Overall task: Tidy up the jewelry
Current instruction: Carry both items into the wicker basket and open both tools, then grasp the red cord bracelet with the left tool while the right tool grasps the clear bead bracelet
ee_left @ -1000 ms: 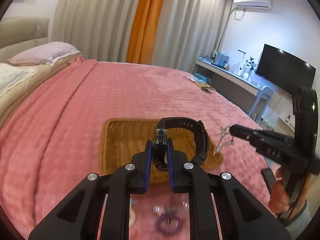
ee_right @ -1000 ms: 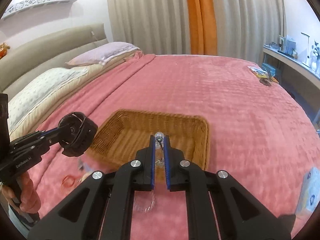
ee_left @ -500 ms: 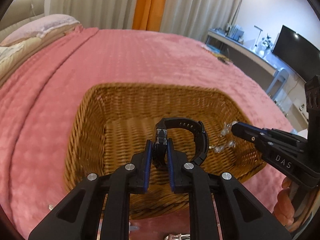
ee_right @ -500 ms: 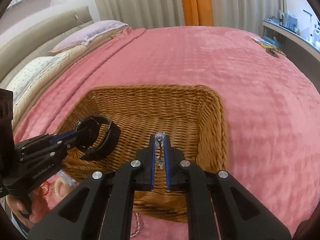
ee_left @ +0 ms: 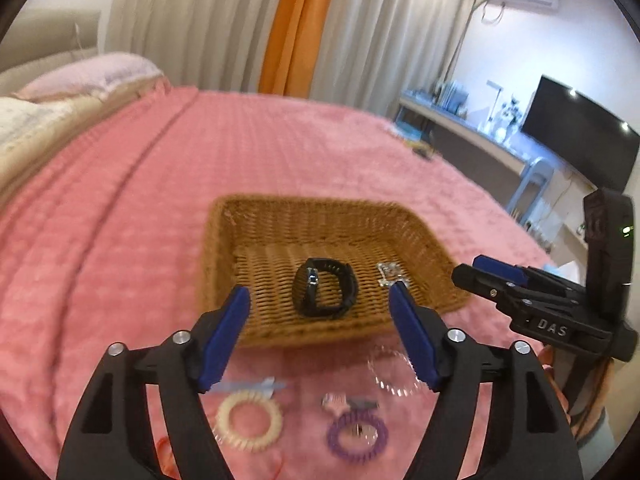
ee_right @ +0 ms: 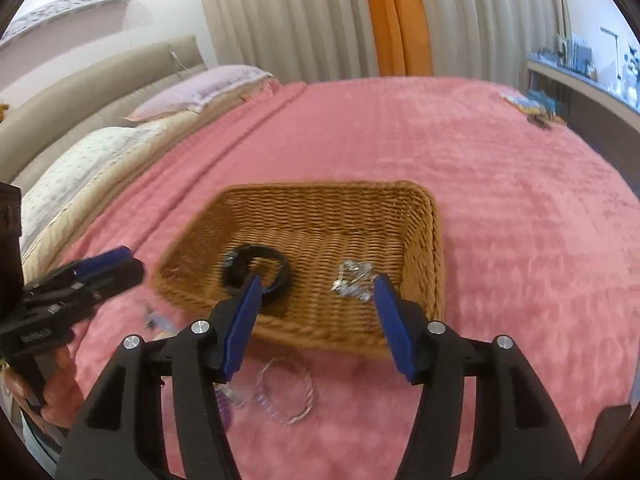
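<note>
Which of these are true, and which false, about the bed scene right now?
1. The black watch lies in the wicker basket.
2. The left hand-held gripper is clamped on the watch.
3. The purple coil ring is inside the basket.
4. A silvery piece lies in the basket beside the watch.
1. True: the black watch lies on the floor of the wicker basket.
2. False: the left hand-held gripper stands open with nothing between its pads, its jaws having just been opening.
3. False: the purple coil ring lies on the pink bedspread, in front of the basket.
4. True: the silvery piece lies apart from the watch, on the basket floor.
</note>
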`<state>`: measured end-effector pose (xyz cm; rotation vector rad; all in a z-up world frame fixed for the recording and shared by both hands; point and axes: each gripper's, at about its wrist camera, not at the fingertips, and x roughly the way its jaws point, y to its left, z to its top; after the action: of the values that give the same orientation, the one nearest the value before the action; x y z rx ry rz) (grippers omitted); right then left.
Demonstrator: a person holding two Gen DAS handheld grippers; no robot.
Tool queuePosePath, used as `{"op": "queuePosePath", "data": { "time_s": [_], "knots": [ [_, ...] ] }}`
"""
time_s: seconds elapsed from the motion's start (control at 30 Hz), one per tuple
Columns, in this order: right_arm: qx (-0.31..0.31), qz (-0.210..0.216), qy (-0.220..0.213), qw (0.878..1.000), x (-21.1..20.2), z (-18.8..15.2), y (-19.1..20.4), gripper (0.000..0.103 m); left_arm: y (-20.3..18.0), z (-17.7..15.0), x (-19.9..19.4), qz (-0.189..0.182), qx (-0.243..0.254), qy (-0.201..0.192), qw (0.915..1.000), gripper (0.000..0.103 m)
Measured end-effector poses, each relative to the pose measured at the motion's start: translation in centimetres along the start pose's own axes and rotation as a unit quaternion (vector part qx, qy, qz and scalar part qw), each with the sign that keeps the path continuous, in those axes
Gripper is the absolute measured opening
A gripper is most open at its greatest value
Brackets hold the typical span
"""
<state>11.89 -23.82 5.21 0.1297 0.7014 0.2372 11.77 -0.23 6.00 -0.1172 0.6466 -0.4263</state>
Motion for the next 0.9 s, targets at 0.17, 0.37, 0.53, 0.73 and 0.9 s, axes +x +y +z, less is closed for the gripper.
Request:
{"op": "queuePosePath", "data": {
  "time_s": [0.17, 0.37, 0.53, 0.73, 0.9],
  "knots": [
    [-0.01, 0.0, -0.019, 1.0, -2.7, -2.1, 1.8, 0.055, 2.2, -2.5, -6.1, 0.008, -0.034, -0.039, 0.9987, 0.076],
    [-0.005, -0.006, 0.007, 1.0, -0.2, -5.0, 2.4, 0.055, 6.9, -6.1, -6.8, 0.029, -0.086, -0.024, 0.9956, 0.075],
    [-0.002, -0.024, 0.036, 0.999, 2.9, -6.8, 2.0, 0.054, 9.8, -8.6, -4.5, 0.037, -0.112, 0.024, 0.9927, 0.072],
    [0.013, -0.033, 0.069, 0.997, 5.2, -7.4, 1.0, 0.044, 12.7, -10.1, -1.1, 0.02, -0.151, 0.085, 0.9846, 0.05],
    [0.017, -0.036, 0.092, 0.995, 6.2, -8.0, 0.6, 0.039, 12.6, -10.1, -0.5, 0.024, -0.141, 0.093, 0.9853, 0.029]
  ]
}}
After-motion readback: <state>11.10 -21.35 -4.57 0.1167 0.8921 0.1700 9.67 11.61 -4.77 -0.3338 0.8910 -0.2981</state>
